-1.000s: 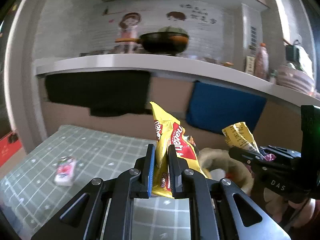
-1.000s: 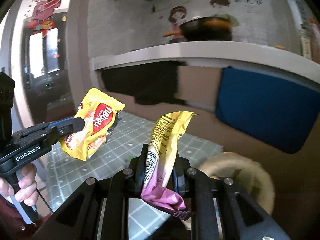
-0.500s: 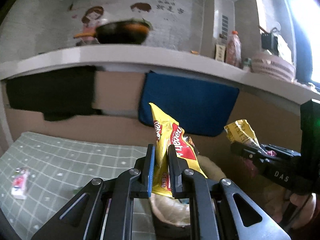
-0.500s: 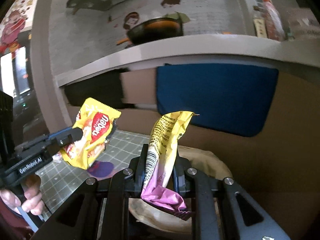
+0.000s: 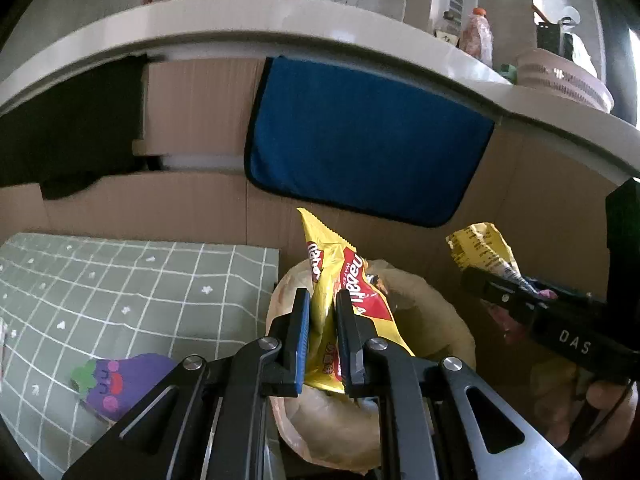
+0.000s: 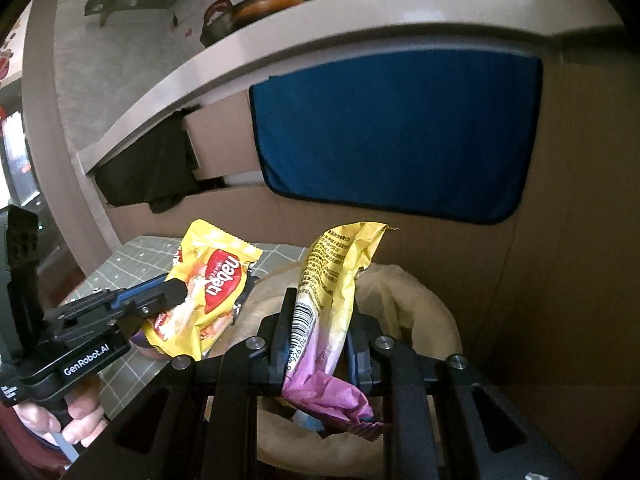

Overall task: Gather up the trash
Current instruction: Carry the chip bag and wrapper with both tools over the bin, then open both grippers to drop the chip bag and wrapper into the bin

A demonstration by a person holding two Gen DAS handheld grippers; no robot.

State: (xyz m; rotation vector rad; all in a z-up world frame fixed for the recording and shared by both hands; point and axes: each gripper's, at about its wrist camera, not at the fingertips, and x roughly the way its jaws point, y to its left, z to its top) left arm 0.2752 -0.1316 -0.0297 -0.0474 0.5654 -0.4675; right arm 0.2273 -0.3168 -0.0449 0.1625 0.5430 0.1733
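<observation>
My left gripper (image 5: 322,298) is shut on a yellow and red Nabati wafer wrapper (image 5: 360,292), which stands upright between its pads. My right gripper (image 6: 320,300) is shut on a yellow and pink wrapper (image 6: 332,280) with a barcode. Both wrappers hang over the mouth of a beige plastic trash bag (image 5: 436,312), which lies just off the table's right edge. The right wrist view shows the left gripper (image 6: 176,296) with the Nabati wrapper (image 6: 212,288) at the left, and the bag (image 6: 420,304) below. The right gripper (image 5: 472,276) with its wrapper (image 5: 480,252) appears at the right of the left wrist view.
A green checked tablecloth (image 5: 120,280) covers the table at the left, with a purple eggplant-shaped item (image 5: 120,376) lying on it. Behind stand a cardboard wall (image 5: 200,128), a hanging blue cloth (image 5: 360,140), a black cloth (image 5: 68,132) and a white counter (image 5: 280,20). A hand (image 6: 76,420) grips the left handle.
Both grippers have swung right and down with their wrappers, from over the table to over the trash bag. The small packet on the tablecloth has left the view.
</observation>
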